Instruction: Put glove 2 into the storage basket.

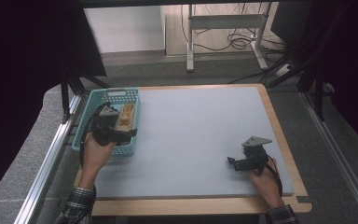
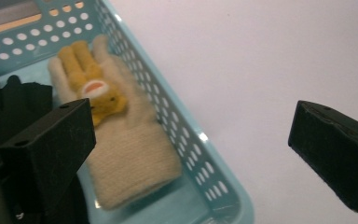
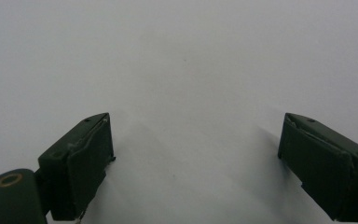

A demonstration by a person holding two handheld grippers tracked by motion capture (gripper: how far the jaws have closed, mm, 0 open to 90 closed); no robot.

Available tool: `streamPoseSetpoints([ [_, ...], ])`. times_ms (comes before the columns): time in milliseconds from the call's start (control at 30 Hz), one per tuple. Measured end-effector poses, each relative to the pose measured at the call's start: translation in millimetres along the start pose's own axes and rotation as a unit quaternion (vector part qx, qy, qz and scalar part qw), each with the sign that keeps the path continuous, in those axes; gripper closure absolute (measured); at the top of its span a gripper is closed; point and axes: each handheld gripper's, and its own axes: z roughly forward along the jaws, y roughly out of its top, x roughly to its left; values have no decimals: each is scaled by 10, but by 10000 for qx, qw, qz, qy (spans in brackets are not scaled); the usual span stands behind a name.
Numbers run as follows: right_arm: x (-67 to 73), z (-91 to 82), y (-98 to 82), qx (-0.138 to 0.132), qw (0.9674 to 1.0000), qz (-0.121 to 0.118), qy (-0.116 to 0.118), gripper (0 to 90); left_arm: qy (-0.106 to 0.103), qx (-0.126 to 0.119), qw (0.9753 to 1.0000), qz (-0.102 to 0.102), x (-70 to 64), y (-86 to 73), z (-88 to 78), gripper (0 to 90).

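A teal perforated basket (image 1: 101, 98) stands at the table's left edge. Inside it lies a cream knitted glove (image 2: 130, 149) with yellow fingers and a small animal face, beside something black (image 2: 23, 100). The glove (image 1: 127, 115) shows against the basket's right wall in the high view. My left gripper (image 1: 121, 132) hovers over the basket's near right part, jaws wide open and empty, one jaw above the basket and one over the mat. Low over the grey mat at the near right, my right gripper (image 1: 232, 162) is open with nothing between its jaws.
A grey mat (image 1: 200, 135) covers the wooden table (image 1: 196, 205). Metal rails run along both sides of the table. Beyond the far edge are a desk frame (image 1: 226, 23) and cables on the floor.
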Motion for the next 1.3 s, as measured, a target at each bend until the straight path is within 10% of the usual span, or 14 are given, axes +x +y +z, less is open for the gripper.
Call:
streamPoseSetpoints([
  [767,0,1,2,-4,10000,-3,-3,98,-491,-85,9978,432,-492,11,200,12],
  [1300,1,0,3,-4,10000,-4,-2,98,-991,-160,9915,829,-933,-130,394,7],
])
